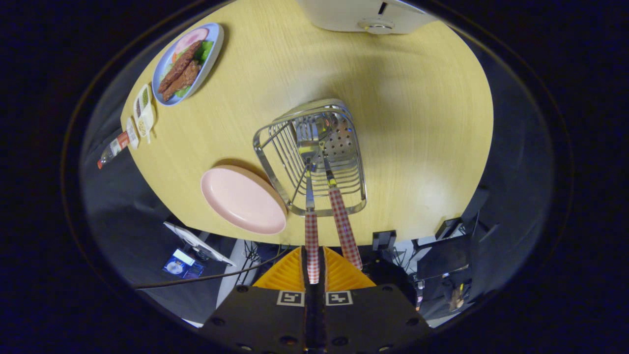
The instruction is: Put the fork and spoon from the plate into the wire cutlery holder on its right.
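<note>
two plates (pixel 243 199), one holder (pixel 314 155), two utensils (pixel 311 231)

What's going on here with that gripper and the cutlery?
A person's handheld gripper is shut on the checked handle of one utensil, lowering it into the wire cutlery holder, where its head already sits. A second utensil with the same checked handle already leans inside the holder, just beside the fingers. I cannot tell which is the fork and which the spoon. The pink plate beside the holder on the wooden table is bare.
</note>
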Action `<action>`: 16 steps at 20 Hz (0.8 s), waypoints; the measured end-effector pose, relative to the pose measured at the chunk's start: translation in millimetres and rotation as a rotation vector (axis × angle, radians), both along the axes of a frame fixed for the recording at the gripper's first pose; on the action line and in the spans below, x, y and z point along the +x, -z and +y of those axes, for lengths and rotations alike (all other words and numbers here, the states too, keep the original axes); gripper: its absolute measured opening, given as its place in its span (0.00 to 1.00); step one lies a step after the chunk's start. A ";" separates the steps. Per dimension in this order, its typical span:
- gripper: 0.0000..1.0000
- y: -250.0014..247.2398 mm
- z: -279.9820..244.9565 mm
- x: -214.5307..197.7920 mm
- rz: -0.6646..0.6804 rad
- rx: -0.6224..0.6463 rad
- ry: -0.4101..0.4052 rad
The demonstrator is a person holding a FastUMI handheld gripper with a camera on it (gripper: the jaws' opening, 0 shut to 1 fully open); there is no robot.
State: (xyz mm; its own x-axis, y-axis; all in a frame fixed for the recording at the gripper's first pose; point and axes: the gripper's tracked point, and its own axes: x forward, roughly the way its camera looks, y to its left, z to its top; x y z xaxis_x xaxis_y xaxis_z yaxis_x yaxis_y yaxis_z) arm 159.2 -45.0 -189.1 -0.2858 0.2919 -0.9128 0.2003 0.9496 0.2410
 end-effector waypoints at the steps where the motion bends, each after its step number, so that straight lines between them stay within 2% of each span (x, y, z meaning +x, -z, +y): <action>1: 0.01 1.3 -1.0 3.4 -0.010 -0.008 -0.002; 2: 0.01 -1.8 -4.6 8.7 -0.016 -0.019 -0.011; 3: 0.05 0.6 -1.7 7.3 -0.015 -0.019 -0.005; 9: 0.06 1.3 1.6 6.6 -0.015 -0.004 -0.008; 10: 0.10 0.1 1.4 7.1 -0.018 0.000 -0.005; 11: 0.10 0.9 0.8 7.1 -0.017 -0.003 -0.006; 12: 0.05 1.8 2.8 7.8 -0.022 0.002 -0.002; 13: 0.11 1.7 2.0 7.2 -0.023 0.000 -0.002; 16: 0.11 1.4 -0.5 9.0 -0.039 -0.008 -0.001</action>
